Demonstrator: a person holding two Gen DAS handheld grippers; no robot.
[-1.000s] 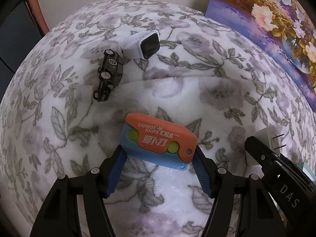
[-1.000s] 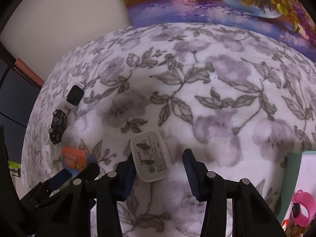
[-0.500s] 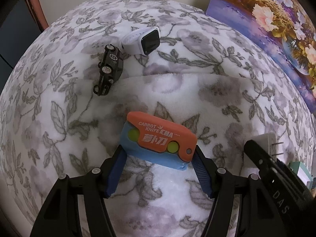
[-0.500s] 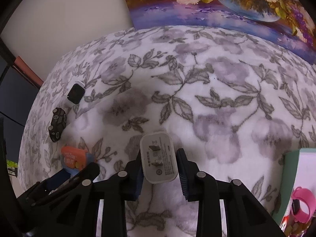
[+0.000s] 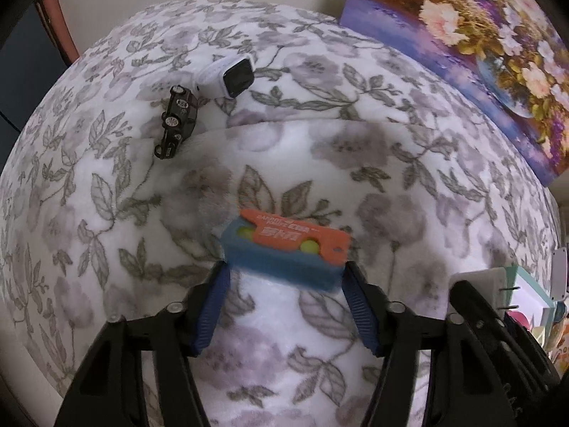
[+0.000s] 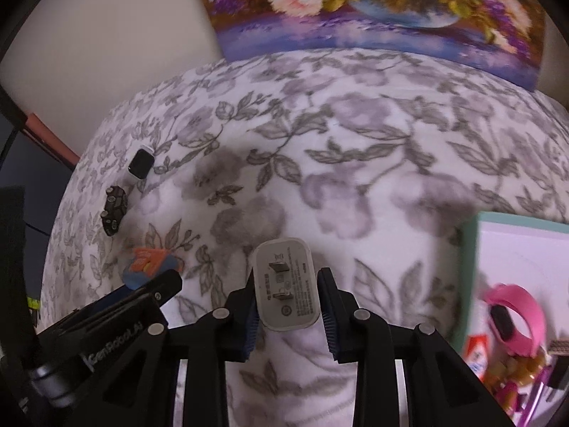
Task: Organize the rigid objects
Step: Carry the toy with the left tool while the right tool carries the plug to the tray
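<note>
My left gripper is shut on an orange and blue toy carrot knife and holds it above the floral blanket. My right gripper is shut on a white plug adapter, prongs facing up. A black toy car and a white smartwatch lie on the blanket at the far left. The car, the watch and the knife also show in the right wrist view.
A teal-rimmed white box at the right holds a pink watch band and small items. A flower painting leans on the wall behind. The blanket drops off at the left edge.
My right gripper closed on the white plug adapter and lifted it toward the box. My left gripper lifted the carrot knife off the blanket and tilted it.
</note>
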